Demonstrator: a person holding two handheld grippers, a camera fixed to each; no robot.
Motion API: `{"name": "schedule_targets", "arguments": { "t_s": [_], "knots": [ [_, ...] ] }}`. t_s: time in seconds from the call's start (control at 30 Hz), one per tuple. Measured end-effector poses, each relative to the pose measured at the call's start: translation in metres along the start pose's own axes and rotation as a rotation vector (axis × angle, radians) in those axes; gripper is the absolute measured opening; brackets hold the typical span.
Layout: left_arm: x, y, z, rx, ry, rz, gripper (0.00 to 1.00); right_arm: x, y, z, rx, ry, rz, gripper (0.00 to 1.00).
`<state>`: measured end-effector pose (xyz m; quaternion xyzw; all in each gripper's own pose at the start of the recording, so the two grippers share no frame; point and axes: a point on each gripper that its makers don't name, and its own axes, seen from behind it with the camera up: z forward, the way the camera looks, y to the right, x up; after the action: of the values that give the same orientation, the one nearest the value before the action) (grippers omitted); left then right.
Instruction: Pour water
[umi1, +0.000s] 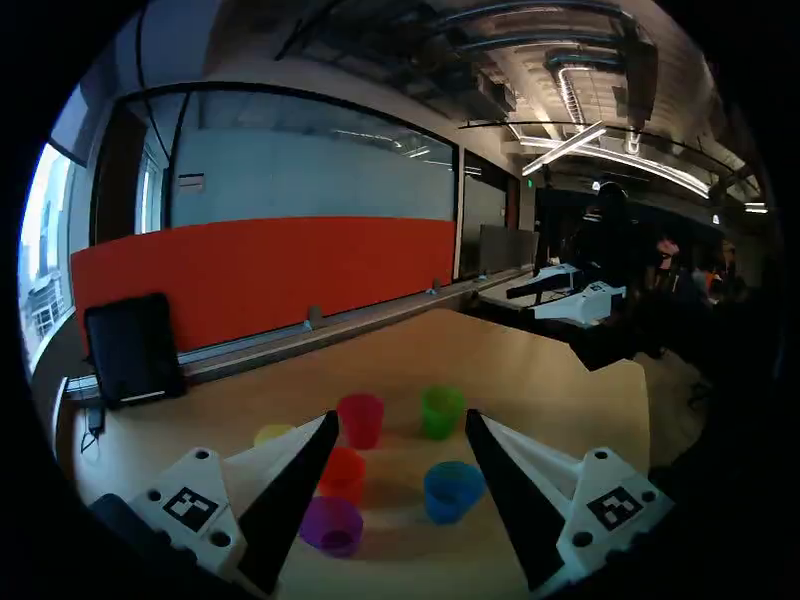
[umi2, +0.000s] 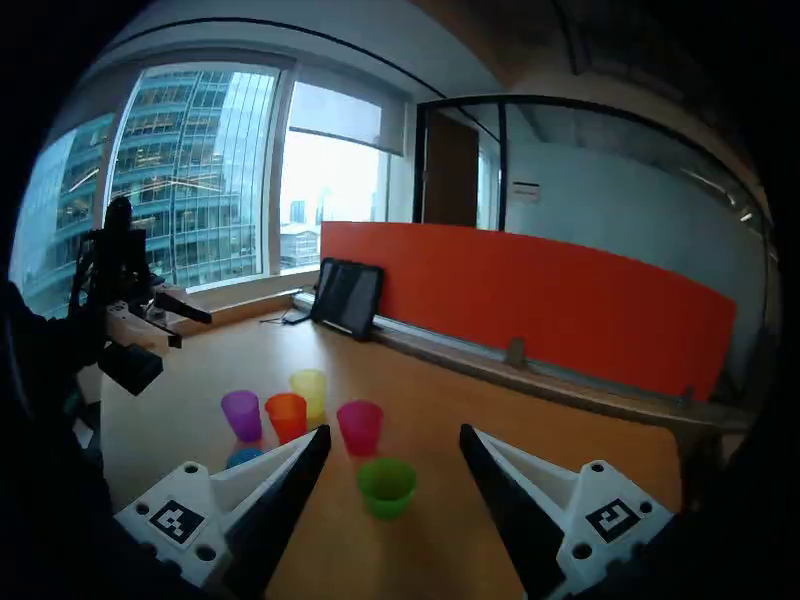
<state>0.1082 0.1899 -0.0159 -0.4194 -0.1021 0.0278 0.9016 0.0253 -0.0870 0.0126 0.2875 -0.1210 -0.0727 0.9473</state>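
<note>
**Left gripper view:** left gripper (umi1: 398, 420) jaws wide apart, holding nothing. Six cups on the table (umi1: 560, 380), all upright, long axis vertical. Magenta cup (umi1: 360, 420) and green cup (umi1: 441, 411) stand just past the tips. Orange cup (umi1: 342, 475), blue cup (umi1: 452, 490) and purple cup (umi1: 331, 525) lie between the fingers. Yellow cup (umi1: 272, 434) peeks over its left finger.

**Right gripper view:** right gripper (umi2: 393, 432) also wide open and empty. Green cup is nearest, between the fingers. Blue cup is half hidden by its left finger.

Count: six cups, one per colour. Contents: cannot tell. The left gripper looks nearer the cluster.
</note>
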Motion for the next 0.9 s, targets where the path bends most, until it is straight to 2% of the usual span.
{"name": "schedule_targets", "arguments": {
  "t_s": [0.2, 0.5, 0.9],
  "knots": [
    [-0.018, 0.011, 0.009, -0.033, -0.034, 0.018, 0.94, -0.014, -0.001, 0.006, 0.013, -0.032, 0.005, 1.00],
    [-0.052, 0.028, 0.024, -0.077, -0.103, 0.015, 0.94, -0.035, -0.002, 0.013, 0.027, -0.075, 0.002, 1.00],
    [-0.097, 0.050, 0.040, -0.111, -0.201, 0.055, 0.94, -0.053, 0.005, 0.021, 0.027, -0.117, 0.001, 1.00]
  ]
}}
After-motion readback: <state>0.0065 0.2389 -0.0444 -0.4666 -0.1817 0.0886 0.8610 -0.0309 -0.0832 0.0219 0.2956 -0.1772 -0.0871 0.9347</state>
